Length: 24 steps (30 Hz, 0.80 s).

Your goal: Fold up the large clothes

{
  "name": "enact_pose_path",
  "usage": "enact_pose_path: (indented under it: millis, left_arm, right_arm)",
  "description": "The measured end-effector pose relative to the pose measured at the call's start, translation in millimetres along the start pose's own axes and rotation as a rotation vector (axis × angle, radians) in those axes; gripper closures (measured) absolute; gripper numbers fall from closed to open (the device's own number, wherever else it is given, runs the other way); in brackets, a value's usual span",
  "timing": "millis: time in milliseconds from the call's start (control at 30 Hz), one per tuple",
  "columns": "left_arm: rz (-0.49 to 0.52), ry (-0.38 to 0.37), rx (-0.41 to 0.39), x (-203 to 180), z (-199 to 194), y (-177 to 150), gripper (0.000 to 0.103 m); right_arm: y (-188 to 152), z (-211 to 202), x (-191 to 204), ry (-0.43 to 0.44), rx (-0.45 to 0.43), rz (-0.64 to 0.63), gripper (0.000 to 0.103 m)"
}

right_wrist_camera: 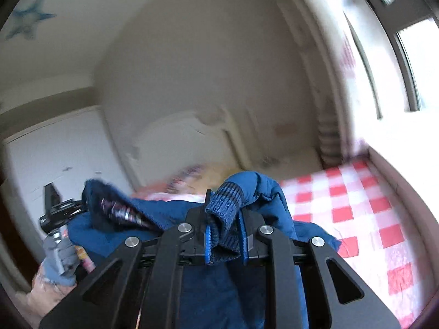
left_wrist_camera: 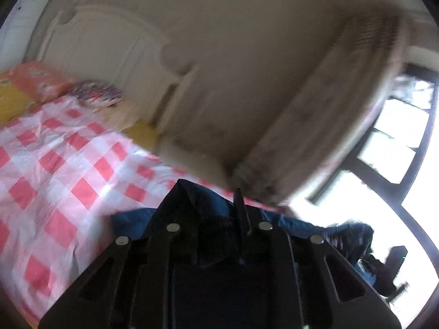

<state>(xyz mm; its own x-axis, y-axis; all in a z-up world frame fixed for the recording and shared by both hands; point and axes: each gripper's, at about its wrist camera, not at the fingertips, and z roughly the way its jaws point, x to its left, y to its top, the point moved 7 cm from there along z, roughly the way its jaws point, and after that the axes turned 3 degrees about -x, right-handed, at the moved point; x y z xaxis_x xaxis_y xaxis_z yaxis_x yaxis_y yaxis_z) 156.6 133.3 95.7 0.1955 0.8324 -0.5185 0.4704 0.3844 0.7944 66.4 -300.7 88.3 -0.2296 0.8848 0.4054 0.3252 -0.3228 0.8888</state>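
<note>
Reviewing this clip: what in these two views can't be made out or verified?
- Left wrist view: the left claw pads are buried in the dark blue jacket; the grip point is hidden.
- Right wrist view: the jacket's lower part is cut off by the claw body and the bottom edge. The right claw pinches the ribbed cuff.
- Both views: the pillows and headboard are motion-blurred.

the right gripper is clamped tight on the ribbed cuff of the blue jacket, while the left gripper grips dark cloth of that jacket.
</note>
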Motion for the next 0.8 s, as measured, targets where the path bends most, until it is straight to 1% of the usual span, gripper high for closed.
enact_pose_path:
  millis: [33, 67, 100, 133, 167, 200, 233, 267, 300, 333, 367, 400, 433, 467, 500, 533, 633, 700, 767, 800]
  left_arm:
    - [-0.016, 0.047, 0.027, 6, 29, 3, 0.076]
    - [-0.028, 0.082, 0.051, 13, 52, 3, 0.074]
    - [-0.033, 0.115, 0.090, 21, 78, 2, 0.069]
    - [-0.043, 0.147, 0.135, 31, 103, 0, 0.060]
    - [-0.050, 0.182, 0.161, 43, 121, -3, 0.055]
    - [-0.052, 0.231, 0.161, 55, 131, -6, 0.041]
    - [-0.050, 0.279, 0.143, 67, 137, -7, 0.027]
    - [-0.049, 0.326, 0.113, 82, 140, -4, 0.023]
    - [-0.055, 0.338, 0.105, 95, 143, -2, 0.020]
    - [-0.062, 0.336, 0.115, 104, 147, -2, 0.020]
    - [-0.063, 0.332, 0.142, 116, 152, -4, 0.020]
    - [-0.049, 0.327, 0.167, 124, 157, -6, 0.020]
    - [-0.032, 0.323, 0.187, 128, 161, -8, 0.020]
    - [0.008, 0.316, 0.229, 132, 169, -13, 0.020]
    - [0.048, 0.305, 0.280, 135, 181, -21, 0.020]
    - [0.083, 0.292, 0.327, 137, 191, -28, 0.020]
    - [0.172, 0.251, 0.457, 136, 221, -55, 0.020]
    - [0.194, 0.209, 0.516, 130, 232, -69, 0.020]
    - [0.214, 0.188, 0.562, 127, 246, -80, 0.020]
    - [0.221, 0.177, 0.584, 125, 252, -84, 0.020]
  right_arm:
    - [-1, 23, -13, -0.028, 0.035, 0.018, 0.082]
    - [-4, 51, -28, -0.062, 0.089, 0.046, 0.081]
    - [-10, 78, -46, -0.107, 0.148, 0.082, 0.079]
    - [-17, 99, -61, -0.139, 0.205, 0.114, 0.077]
    - [-28, 111, -69, -0.155, 0.254, 0.134, 0.076]
    - [-37, 124, -80, -0.178, 0.304, 0.155, 0.074]
    - [-46, 135, -93, -0.201, 0.339, 0.170, 0.074]
    - [-50, 140, -103, -0.215, 0.339, 0.174, 0.074]
    - [-51, 141, -113, -0.213, 0.330, 0.188, 0.071]
    - [-51, 142, -122, -0.205, 0.323, 0.209, 0.063]
    - [-50, 141, -128, -0.204, 0.318, 0.221, 0.059]
    - [-48, 139, -140, -0.216, 0.309, 0.224, 0.053]
    - [-46, 138, -146, -0.227, 0.310, 0.214, 0.043]
    - [-46, 139, -152, -0.238, 0.318, 0.196, 0.037]
    - [-48, 142, -159, -0.241, 0.337, 0.174, 0.028]
    - [-51, 143, -161, -0.235, 0.353, 0.163, 0.024]
    - [-65, 162, -167, -0.199, 0.429, 0.133, 0.024]
    - [-72, 170, -161, -0.153, 0.474, 0.113, 0.024]
    - [-81, 183, -153, -0.099, 0.524, 0.099, 0.024]
    - [-84, 186, -150, -0.088, 0.542, 0.093, 0.024]
